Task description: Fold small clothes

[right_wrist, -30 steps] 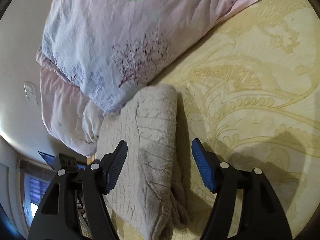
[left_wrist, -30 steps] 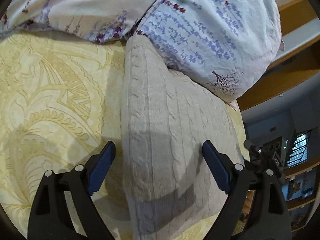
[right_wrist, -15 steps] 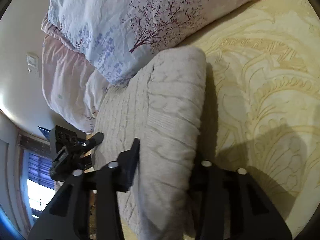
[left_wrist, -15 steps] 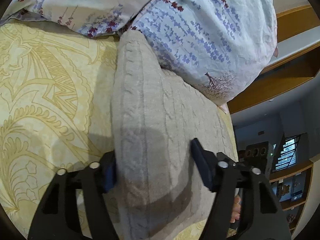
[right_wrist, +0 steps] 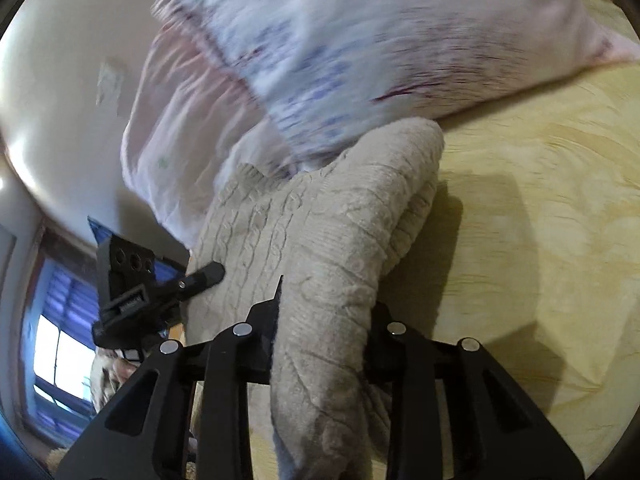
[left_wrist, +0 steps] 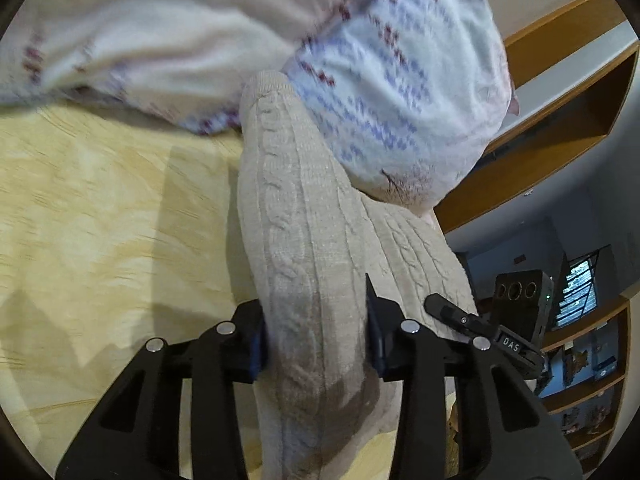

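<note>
The folded beige cable-knit sweater [left_wrist: 304, 248] lay on the yellow patterned bedsheet [left_wrist: 100, 220], its far end pushed against the floral-print white and blue pillows [left_wrist: 400, 80]. My left gripper [left_wrist: 316, 344] had just been closing and pinched one bunched edge of the knit between its blue pads, fabric squeezed tight. My right gripper [right_wrist: 326, 320] had just been closing too and clamped the opposite thick folded edge. Each camera caught the other gripper beyond the sweater. Wooden shelves [left_wrist: 560, 92] stood past the pillows; background was blurred.
</note>
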A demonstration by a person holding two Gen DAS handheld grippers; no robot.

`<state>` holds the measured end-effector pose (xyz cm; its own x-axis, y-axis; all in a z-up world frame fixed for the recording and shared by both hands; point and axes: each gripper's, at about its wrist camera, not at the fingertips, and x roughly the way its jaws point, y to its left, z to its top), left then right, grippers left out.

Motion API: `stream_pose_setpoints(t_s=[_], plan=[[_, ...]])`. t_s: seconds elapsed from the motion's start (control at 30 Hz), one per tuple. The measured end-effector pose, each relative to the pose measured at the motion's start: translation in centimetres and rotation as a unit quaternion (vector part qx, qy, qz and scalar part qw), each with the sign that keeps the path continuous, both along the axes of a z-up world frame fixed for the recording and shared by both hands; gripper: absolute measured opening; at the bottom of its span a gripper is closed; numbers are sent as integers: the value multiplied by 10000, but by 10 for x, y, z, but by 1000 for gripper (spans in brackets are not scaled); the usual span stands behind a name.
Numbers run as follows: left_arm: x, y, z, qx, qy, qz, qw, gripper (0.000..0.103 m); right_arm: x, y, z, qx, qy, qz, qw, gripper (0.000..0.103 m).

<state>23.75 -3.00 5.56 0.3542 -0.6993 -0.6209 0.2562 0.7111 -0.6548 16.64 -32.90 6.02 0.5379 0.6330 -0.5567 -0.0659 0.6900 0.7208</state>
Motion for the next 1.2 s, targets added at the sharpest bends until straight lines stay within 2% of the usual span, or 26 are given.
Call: stream_pose_setpoints(t_s=[0.13,0.23,0.33,0.37,0.4,0.47,0.53,0.63,0.67,0.77,0.8,0.83,0.87,0.9,1.0,1.2], plan=[[-5,45,9,69,-98,173,9998,39,7,38,10,-177,-358,296,9988,29],[-2,69,1,216,-42,290,9993,40,11,64,9,-525,-483,449,9964,29],[12,80,-28,515,344,496,9969,44,23,79,-21,-666,93,476,9966,30],[16,84,-40,495,494,553,9960,50,25,79,-32,-723,285,394,9962,35],[17,88,-46,322,525,605,9963,50,27,76,-39,-602,385,344,9969,36],[17,91,-46,203,556,660,9961,53,28,67,-43,-295,525,273,9978,40],[14,92,-37,315,433,724,9959,53,26,58,-39,-234,562,189,9980,43],[2,95,-18,601,32,836,9947,58,23,45,-23,-223,332,-85,9992,46],[-5,96,-8,688,-187,881,9936,60,25,40,-20,-218,286,-198,9992,50],[-24,86,13,959,-755,826,9891,65,32,30,-25,-145,367,-321,9987,49],[-31,82,18,1059,-917,739,9874,65,35,32,-28,-113,409,-303,9986,45],[-37,76,22,1166,-1047,646,9855,66,36,35,-30,-121,408,-263,9987,35],[-44,67,25,1311,-1198,500,9828,67,37,40,-30,-129,316,-192,9992,20],[-50,62,26,1426,-1297,384,9805,68,37,44,-27,-269,169,-225,9992,11],[-60,38,27,1790,-1544,93,9716,69,37,46,-12,-758,-193,-420,9961,9],[-65,15,15,2252,-1637,-114,9604,74,53,40,-31,-972,200,-632,9931,9]])
